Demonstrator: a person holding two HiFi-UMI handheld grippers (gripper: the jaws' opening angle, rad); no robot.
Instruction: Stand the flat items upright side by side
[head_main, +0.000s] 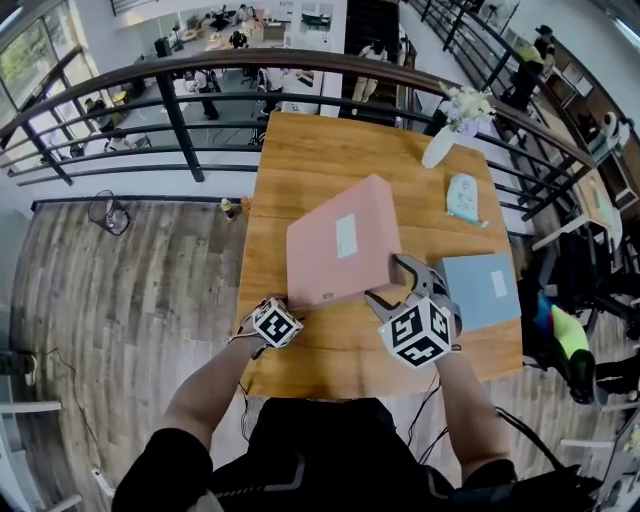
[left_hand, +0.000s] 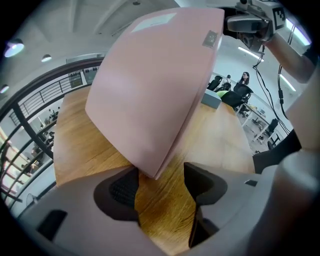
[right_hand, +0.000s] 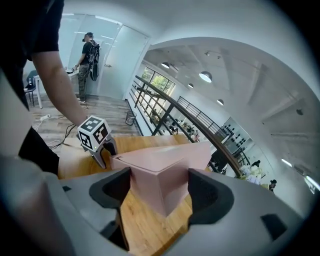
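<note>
Pink flat cardboard box (head_main: 340, 245) is tipped up at an angle over the wooden table (head_main: 330, 150), right between both grippers. The right gripper (head_main: 395, 283) has the near-right corner clamped, with a pad pressed on either side. The left gripper (left_hand: 160, 175) is spread wide, and the box's near-left corner pokes down at its jaw tips without being squeezed. A light blue flat box (head_main: 480, 290) lies flat just to the right.

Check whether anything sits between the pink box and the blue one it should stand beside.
Nothing loose does. Only the right gripper, clamped on the pink box, lies between it and the blue box. The vase and teal item sit farther back on the table.
</note>
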